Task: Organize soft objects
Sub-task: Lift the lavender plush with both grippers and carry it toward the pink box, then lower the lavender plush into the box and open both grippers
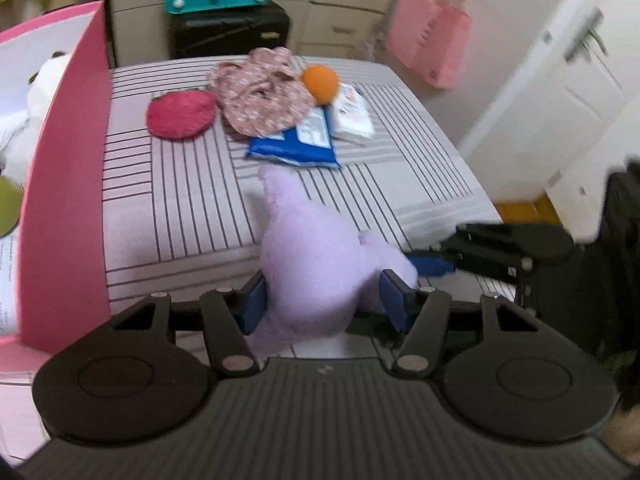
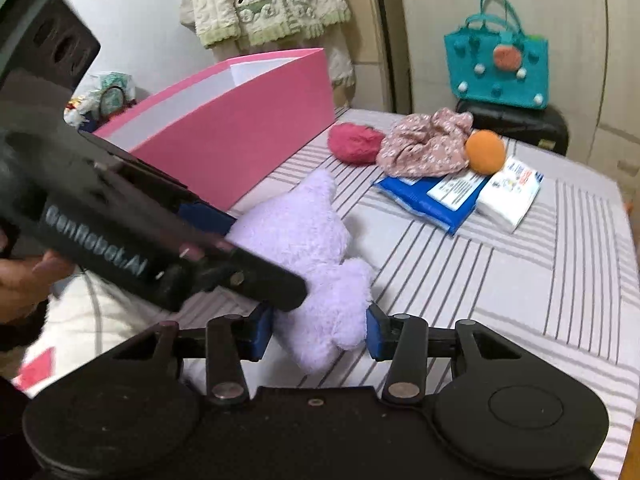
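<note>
A lilac plush toy [image 1: 308, 256] lies on the striped bed near its front edge; it also shows in the right wrist view [image 2: 304, 236]. My left gripper [image 1: 326, 300] is shut on its body. My right gripper [image 2: 318, 332] stands around a limb of the same toy [image 2: 340, 320] with its pads close to the plush; I cannot tell if they press it. A pink box [image 1: 64, 200] stands at the left with a white plush [image 1: 40, 84] inside. A red pad [image 1: 182, 114], floral cloth [image 1: 262, 92] and orange ball [image 1: 320, 82] lie farther back.
A blue packet [image 1: 300, 146] and a white tissue pack [image 1: 354, 114] lie by the cloth. A teal bag [image 2: 496, 68] sits on a black case [image 2: 516, 124] behind the bed. A door [image 1: 568, 80] and pink bag [image 1: 432, 44] are at the right.
</note>
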A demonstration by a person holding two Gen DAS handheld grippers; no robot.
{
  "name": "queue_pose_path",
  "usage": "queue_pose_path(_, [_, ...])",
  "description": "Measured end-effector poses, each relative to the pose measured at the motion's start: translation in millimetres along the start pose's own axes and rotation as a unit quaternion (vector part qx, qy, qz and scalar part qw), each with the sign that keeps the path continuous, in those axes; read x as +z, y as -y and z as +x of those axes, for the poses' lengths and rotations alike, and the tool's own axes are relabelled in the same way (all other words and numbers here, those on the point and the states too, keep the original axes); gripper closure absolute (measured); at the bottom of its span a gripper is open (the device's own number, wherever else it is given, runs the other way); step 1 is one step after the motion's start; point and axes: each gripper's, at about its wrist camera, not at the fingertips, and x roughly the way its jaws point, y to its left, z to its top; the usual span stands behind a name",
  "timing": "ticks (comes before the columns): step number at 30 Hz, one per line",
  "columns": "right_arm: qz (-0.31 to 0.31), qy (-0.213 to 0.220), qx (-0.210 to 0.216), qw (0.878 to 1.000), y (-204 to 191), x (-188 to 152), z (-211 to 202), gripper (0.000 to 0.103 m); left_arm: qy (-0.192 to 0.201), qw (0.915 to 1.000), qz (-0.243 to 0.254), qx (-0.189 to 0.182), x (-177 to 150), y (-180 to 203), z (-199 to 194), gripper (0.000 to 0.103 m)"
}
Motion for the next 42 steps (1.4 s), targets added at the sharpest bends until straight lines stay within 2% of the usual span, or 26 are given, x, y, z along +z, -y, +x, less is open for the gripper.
queue_pose_path(6, [-0.002,-0.026,0.032,0.999,-15.4,4.7,-12.7,0.052,-0.026,0.9993,0.02,-0.018,-8.4,4.0,-23.9,0.046])
queue_pose_path(15, [-0.041,-0.056,0.073,0.995,-55.0,23.6,-31.2,0.052,-0.046,0.9974,-0.005,-0.055,-19.8,-16.8,-69.3,0.048])
queue_pose_path(20, [-0.071,-0.058,0.084,0.992,-81.7,34.6,-33.0,0.052,-0.04,0.998,-0.009,-0.048,-29.2,-26.5,-99.2,0.051])
queue_pose_path(25, [-0.108,-0.038,0.083,0.99,-107.2,50.2,-29.8,0.052,-0.014,0.9992,-0.009,-0.036,-36.5,-40.8,-126.2,0.051])
queue_pose_path(34, [-0.159,0.007,0.079,0.984,-146.5,90.1,-22.6,0.052,0.069,0.9974,-0.019,-0.006,-39.4,-73.1,-172.8,0.051])
queue_pose_path(42, [-0.185,0.02,0.07,0.98,-163.9,145.2,3.2,0.052,0.114,0.9926,-0.032,0.026,-15.3,-106.3,-201.0,0.051])
